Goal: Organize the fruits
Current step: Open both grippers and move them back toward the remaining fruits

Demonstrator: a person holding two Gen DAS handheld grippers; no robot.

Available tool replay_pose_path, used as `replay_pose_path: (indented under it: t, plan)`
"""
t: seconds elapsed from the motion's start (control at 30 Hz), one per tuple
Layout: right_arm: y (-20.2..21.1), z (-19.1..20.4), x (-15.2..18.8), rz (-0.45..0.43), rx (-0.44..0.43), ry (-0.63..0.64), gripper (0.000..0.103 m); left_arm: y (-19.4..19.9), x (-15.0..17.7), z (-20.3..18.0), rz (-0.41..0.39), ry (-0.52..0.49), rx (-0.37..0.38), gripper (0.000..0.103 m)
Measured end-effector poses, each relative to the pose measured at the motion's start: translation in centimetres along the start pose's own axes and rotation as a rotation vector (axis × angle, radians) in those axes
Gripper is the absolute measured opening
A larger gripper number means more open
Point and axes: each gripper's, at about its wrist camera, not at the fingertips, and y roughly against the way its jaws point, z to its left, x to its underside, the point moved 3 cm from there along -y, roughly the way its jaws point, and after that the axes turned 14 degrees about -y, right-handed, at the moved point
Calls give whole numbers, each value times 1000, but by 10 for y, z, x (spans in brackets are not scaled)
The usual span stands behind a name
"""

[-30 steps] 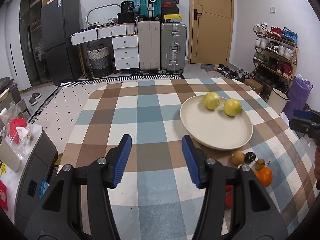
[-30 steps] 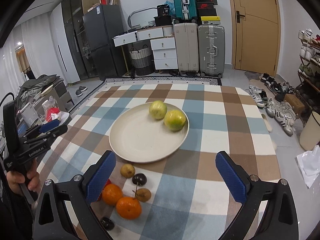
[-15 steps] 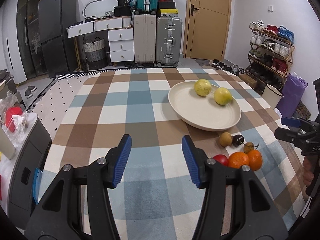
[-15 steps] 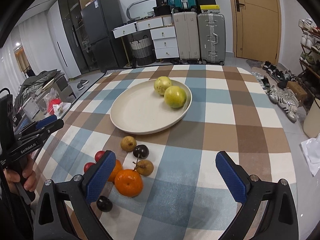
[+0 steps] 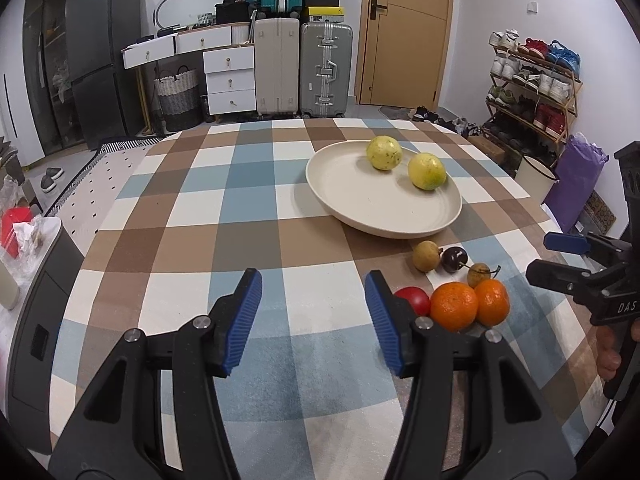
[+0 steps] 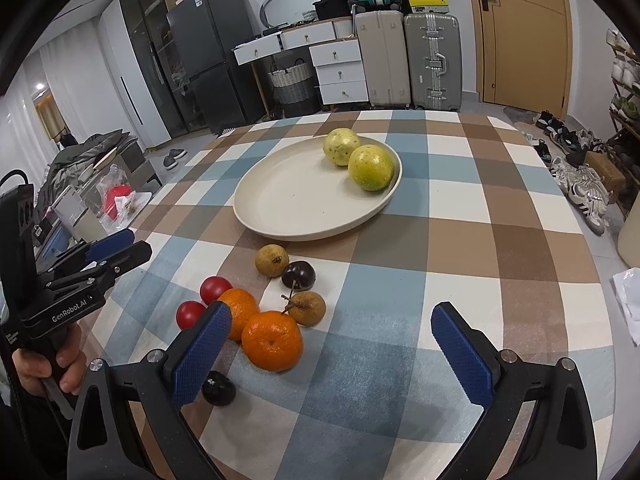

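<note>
left gripper [image 5: 312, 320]: jaws wide apart, empty, hovering over bare checked tablecloth [image 5: 248, 216]
right gripper [image 6: 332, 344]: jaws wide apart, empty, over the cloth just behind the loose fruit pile
plate [image 6: 280, 216]: cream, ahead of both jaw pairs, well beyond the fingertips; right of centre in the left view
done: two yellow-green citrus fruits [image 6: 370, 167] sit on the plate's far side, touching or nearly so
left: whole cluster on the cloth in front of the plate, none plated
front tangerine [image 6: 272, 340]: between the right jaws, nearer the left finger; second tangerine [image 6: 238, 312] touching it, partly behind that finger
red fruits [image 6: 215, 289]: two, small, just outside the right gripper's left finger
brown fruits [image 6: 272, 260]: two, longan-like; one near the plate rim, one stemmed beside the front tangerine
dark plums [image 6: 298, 275]: one by the rim-side brown fruit, one under the right gripper's left finger, half hidden
progress: early, roughly two in and eight out by my count
next (guess): right gripper closest to the pile; front tangerine is the easy pick
</note>
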Motion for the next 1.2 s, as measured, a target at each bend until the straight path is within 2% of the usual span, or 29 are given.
replay_pose_path:
  t: [0.73, 0.83, 1.03, 1.2]
  plan:
    - [-30, 13, 22, 109, -15, 43, 99, -11, 14, -31, 51, -38, 89, 55]
    - [-34, 13, 24, 123, -16, 43, 94, -10, 17, -34, 52, -38, 108, 59]
    - [-37, 15, 29, 137, -25, 50, 91, -9, 20, -43, 54, -61, 123, 70]
    - [-38, 16, 31, 144, -30, 57, 85, -14, 21, -49, 75, -88, 127, 71]
